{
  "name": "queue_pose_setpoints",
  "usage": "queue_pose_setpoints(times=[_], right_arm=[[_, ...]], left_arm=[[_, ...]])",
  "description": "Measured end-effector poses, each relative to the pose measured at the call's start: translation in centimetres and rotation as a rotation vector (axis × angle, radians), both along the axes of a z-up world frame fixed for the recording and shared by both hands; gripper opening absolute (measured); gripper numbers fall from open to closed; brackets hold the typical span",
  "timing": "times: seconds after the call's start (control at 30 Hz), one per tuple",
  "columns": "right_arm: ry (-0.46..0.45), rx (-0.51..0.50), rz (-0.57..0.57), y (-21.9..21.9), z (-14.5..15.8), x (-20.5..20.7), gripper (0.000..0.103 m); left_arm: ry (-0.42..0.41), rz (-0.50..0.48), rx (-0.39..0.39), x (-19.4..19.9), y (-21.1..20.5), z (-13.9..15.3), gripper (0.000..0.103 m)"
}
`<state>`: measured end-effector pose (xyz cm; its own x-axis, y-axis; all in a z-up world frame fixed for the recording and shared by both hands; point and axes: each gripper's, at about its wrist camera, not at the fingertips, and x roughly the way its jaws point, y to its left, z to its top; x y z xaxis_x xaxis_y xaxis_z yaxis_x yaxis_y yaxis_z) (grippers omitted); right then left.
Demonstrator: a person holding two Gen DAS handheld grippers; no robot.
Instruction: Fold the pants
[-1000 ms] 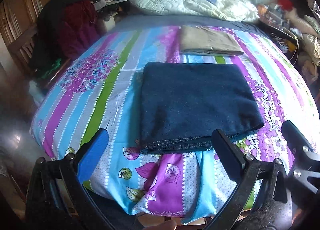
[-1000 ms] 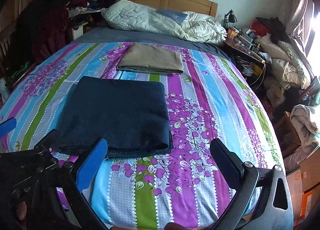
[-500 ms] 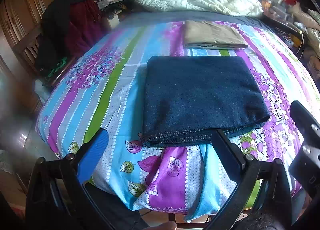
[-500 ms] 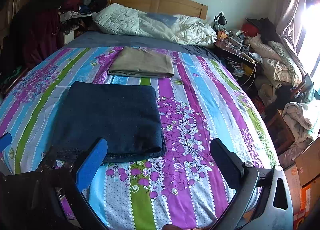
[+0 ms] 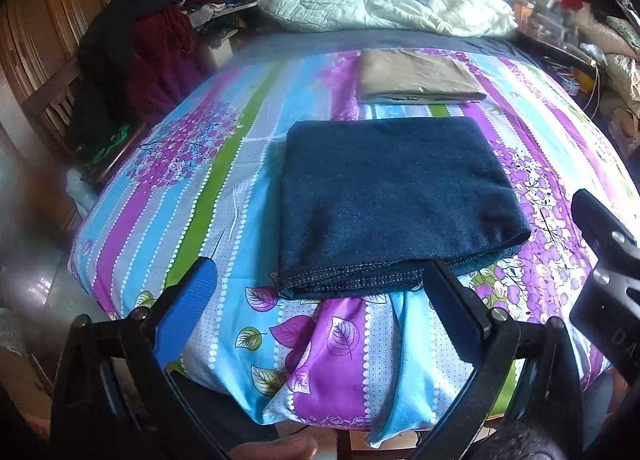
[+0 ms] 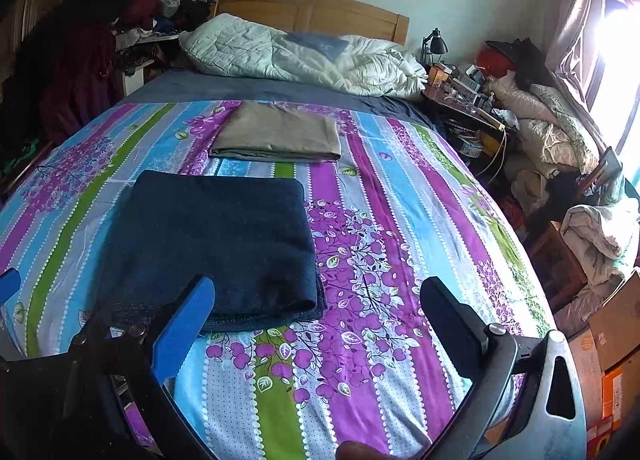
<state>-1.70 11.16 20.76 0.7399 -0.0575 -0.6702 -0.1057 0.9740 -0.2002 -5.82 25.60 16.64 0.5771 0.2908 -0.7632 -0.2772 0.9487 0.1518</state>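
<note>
Dark blue jeans (image 5: 392, 204) lie folded into a flat rectangle on the striped floral bedspread (image 5: 192, 188), their stitched edge toward me. My left gripper (image 5: 320, 284) hangs open above the near edge of the bed, just short of that stitched edge, holding nothing. The right wrist view shows the same jeans (image 6: 216, 244) at lower left. My right gripper (image 6: 316, 304) is open and empty over the bedspread (image 6: 400, 220), its blue finger in front of the jeans' near right corner.
Folded tan pants (image 5: 416, 76) lie beyond the jeans. A white duvet (image 5: 384, 4) is bunched against the wooden headboard. Clothes are heaped on a chair (image 5: 132, 52) at the left. A cluttered bedside table (image 6: 460, 88), bedding and cardboard boxes (image 6: 604, 344) stand to the right.
Both grippers have drawn back and risen a little from the jeans, still open. The jeans have not moved.
</note>
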Motion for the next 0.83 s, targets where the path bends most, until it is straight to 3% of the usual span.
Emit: queue_pose_setpoints(times=[0.17,0.33,0.6,0.83], right_arm=[[-0.021,0.002,0.043,0.7,0.3,-0.5,0.103],[-0.025,-0.021,0.061,1.4,0.1,-0.5,0.103],[-0.018,-0.006,0.054,1.2,-0.6,-0.7,0.103],[-0.055,-0.013,0.069,1.2,-0.5,-1.3,0.103]], left_arm=[[-0.014,-0.037,-0.050,-0.1,-0.2,0.4,0.103],[-0.032,-0.010,0.016,-0.4,-0.9,0.5,0.103],[-0.021,-0.007,-0.006,-0.5,-0.6,0.0,0.103],[-0.043,-0.016,0.025,-0.9,-1.1,-0.3,0.103]])
